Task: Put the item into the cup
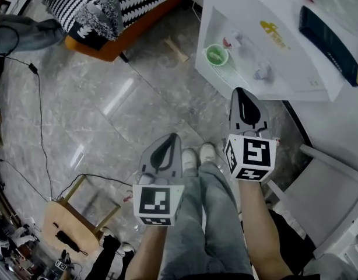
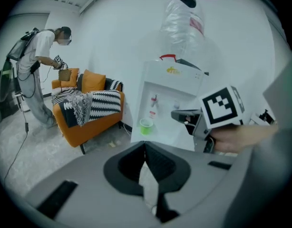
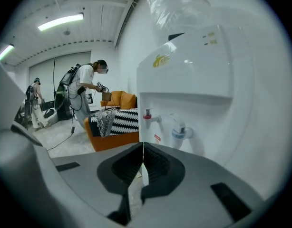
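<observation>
A small green cup (image 1: 216,55) stands on the drip tray of a white water dispenser (image 1: 284,63), under its taps. In the left gripper view the cup (image 2: 146,126) is ahead and slightly left of centre. My left gripper (image 1: 175,136) hangs over the floor, well short of the dispenser, its jaws shut with nothing between them. My right gripper (image 1: 240,90) is closer, just in front of the dispenser's base, also shut and empty. The right gripper view faces the red tap (image 3: 148,115) and blue tap (image 3: 179,130); the cup is hidden there. No loose item shows.
An orange sofa (image 1: 129,25) with a black-and-white striped blanket stands at the far left. A wooden stool (image 1: 68,217) and cables (image 1: 39,98) lie on the grey floor. White furniture (image 1: 327,185) is at my right. A person (image 2: 39,77) stands by the sofa.
</observation>
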